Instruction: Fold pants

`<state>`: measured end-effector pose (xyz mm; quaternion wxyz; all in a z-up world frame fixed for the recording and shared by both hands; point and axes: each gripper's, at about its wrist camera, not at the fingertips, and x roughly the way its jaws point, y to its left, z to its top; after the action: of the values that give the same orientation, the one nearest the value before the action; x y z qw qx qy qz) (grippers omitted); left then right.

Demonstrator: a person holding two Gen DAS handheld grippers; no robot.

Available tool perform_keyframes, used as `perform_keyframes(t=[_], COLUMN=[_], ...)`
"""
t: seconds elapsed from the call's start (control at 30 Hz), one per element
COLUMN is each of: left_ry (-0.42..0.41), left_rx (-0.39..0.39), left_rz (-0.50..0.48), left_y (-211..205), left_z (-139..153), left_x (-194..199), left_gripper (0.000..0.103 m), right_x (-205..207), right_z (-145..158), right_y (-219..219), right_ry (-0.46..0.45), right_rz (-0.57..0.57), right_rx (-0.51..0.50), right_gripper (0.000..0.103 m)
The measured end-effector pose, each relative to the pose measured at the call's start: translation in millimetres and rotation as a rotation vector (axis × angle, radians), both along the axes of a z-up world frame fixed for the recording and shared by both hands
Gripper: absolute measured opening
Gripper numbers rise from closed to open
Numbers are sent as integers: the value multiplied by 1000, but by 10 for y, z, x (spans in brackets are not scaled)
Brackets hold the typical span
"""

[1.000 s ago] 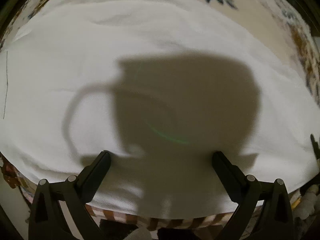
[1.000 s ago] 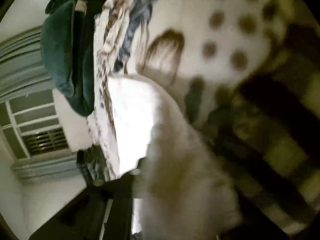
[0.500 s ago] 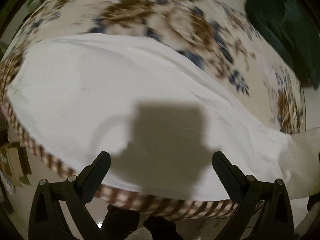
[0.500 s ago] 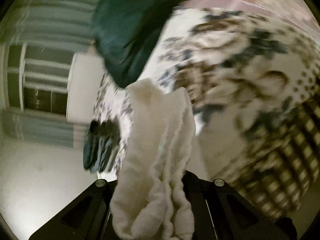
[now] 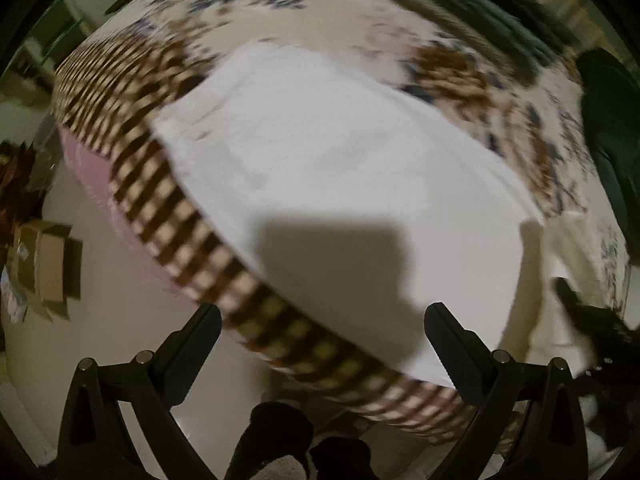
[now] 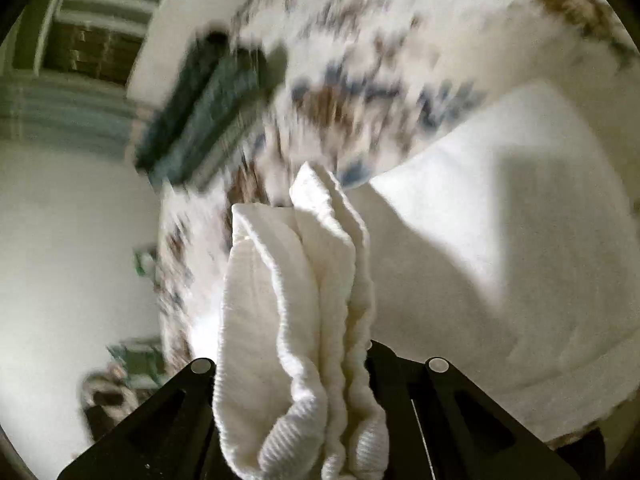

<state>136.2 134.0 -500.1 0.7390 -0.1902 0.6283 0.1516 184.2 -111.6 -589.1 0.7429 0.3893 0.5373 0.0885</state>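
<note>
right tongs (image 6: 316, 364), pants (image 6: 304, 300) now higher

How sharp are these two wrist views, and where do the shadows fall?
Left wrist view: motion blur smears the checked bed edge and floral bedspread; a blocky shadow lies on the white pants. Right wrist view: background streaked, but the bunched white fabric in the right gripper stays crisp; an angular shadow crosses the cloth.
</note>
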Motion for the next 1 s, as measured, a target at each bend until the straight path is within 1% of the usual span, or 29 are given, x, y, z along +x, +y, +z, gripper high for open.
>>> perform_keyframes(t=[0.03, 0.1, 0.13, 0.17, 0.2, 0.23, 0.3, 0.33, 0.4, 0.47, 0.5, 0.53, 0.63, 0.67, 0.7, 0.73, 0.77, 0.8, 0.83, 0.87, 0.9, 0.97, 1.0], left_ry=[4, 4, 6, 1, -8, -17, -33, -40, -47, -40, -31, -19, 17, 44, 64, 77, 76, 54, 48, 41, 31, 15, 11], left_rx=[0, 7, 13, 8, -2, -11, -34, -44, -89, -111, -134, -138, -92, -52, -25, 7, 58, 54, 47, 51, 46, 19, 16], left_rz=[9, 6, 2, -5, -16, -28, -51, -62, -105, -136, -166, -198, -271, -307, -330, -356, -393, -411, -418, -417, -418, -396, -381], left_y=[85, 189, 204, 216, 210, 184, 112, 61, -129, -307, -444, -586, -904, -1031, -1105, -1168, -1235, -1256, -1257, -1241, -1210, -1131, -1081], left_z=[-18, -42, -41, -38, -28, -16, 15, 19, -25, -95, -159, -237, -461, -589, -663, -716, -751, -734, -719, -686, -648, -591, -563], left_x=[-26, -34, -28, -6, 35, 89, 182, 238, 419, 550, 632, 709, 854, 905, 932, 954, 965, 963, 964, 962, 960, 961, 966], left_gripper=[103, 103, 103, 103, 103, 103, 103, 103, 103, 103, 103, 103, 103, 102, 93, 76, 64, 25, 20, 18, 14, 12, 5], right_x=[17, 57, 74, 83, 85, 96, 65, 23, -39, -115, -154, -133, -205, -239, -266, -241, -246, -267, -267, -282, -286, -305, -312], right_z=[-120, -275, -288, -278, -227, -180, -69, 35, 164, 207, 187, 161, 27, -35, -96, -152, -206, -246, -305, -327, -343, -393, -400], right_y=[142, 401, 459, 479, 466, 413, 260, 100, -179, -492, -659, -803, -1145, -1251, -1337, -1405, -1451, -1469, -1485, -1481, -1451, -1407, -1363], right_ry=[24, 83, 94, 97, 95, 97, 93, 79, 71, 94, 115, 134, 204, 228, 252, 270, 291, 302, 308, 312, 315, 324, 322], right_rz=[27, 95, 124, 150, 180, 194, 206, 195, 154, 122, 108, 97, 51, 36, 25, 16, 15, 19, 23, 29, 38, 67, 83], right_rx=[-22, -86, -97, -74, -4, 63, 173, 202, 135, 15, -61, -108, -209, -230, -248, -273, -295, -305, -309, -314, -327, -362, -377], right_gripper=[5, 13, 25, 33, 51, 58, 60, 63, 67, 68, 68, 68, 68, 68, 68, 68, 68, 68, 68, 68, 68, 68, 68])
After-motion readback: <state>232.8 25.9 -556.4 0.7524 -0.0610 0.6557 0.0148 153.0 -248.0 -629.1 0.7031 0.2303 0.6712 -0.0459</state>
